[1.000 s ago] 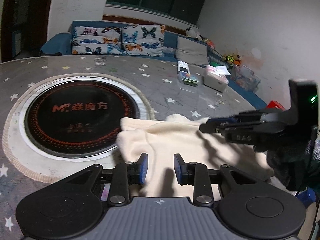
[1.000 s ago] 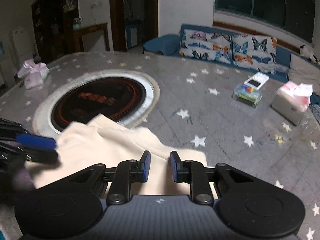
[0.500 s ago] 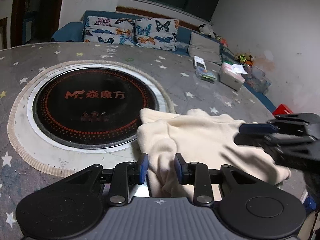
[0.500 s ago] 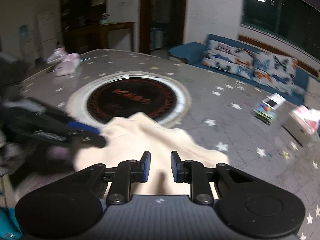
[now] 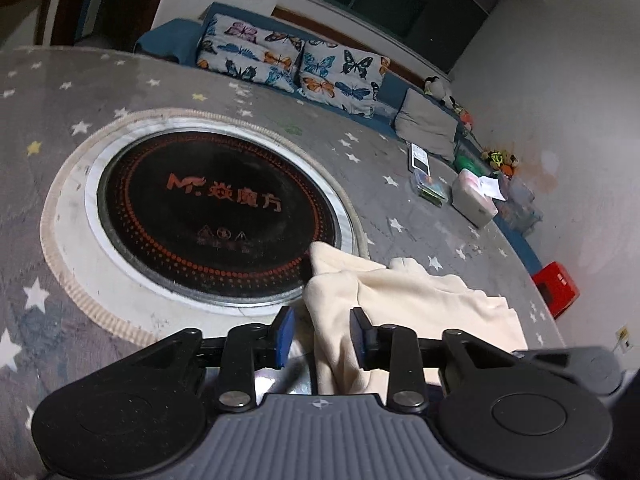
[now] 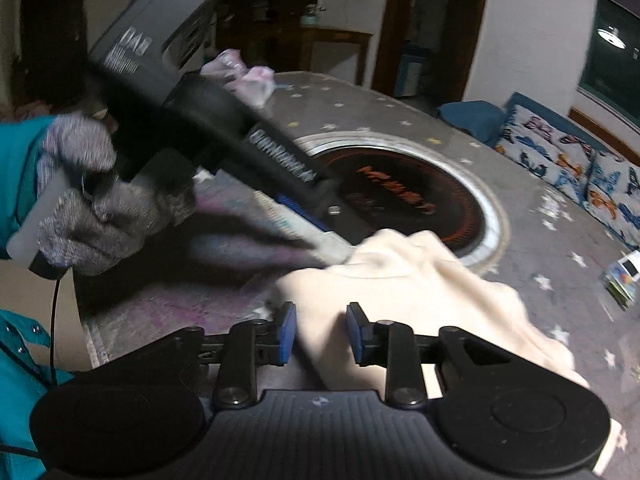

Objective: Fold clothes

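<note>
A cream garment (image 5: 416,300) lies bunched on the star-patterned table (image 5: 380,184), its far corner overlapping the rim of the round cooktop. My left gripper (image 5: 322,320) hovers at the garment's left edge. Its jaws are opening, and a fold of cloth hangs between them without being pinched. My right gripper (image 6: 320,320) is over the same garment (image 6: 400,292) from the other side. Its jaws are opening too, with cloth lying in the gap. In the right wrist view a gloved hand (image 6: 92,208) holds the blurred left gripper (image 6: 316,220) low at the garment's left edge.
A black round cooktop (image 5: 216,216) is set into the table just beyond the garment. A white box (image 5: 476,200) and a small card box (image 5: 430,188) sit at the far right. A pink bag (image 6: 244,80) lies at the far left edge. A red box (image 5: 556,288) is on the floor.
Both views have rolled and swung sideways. The right gripper has left the right side of the left wrist view. The left gripper now looms close in the right wrist view. Both pairs of jaws have widened.
</note>
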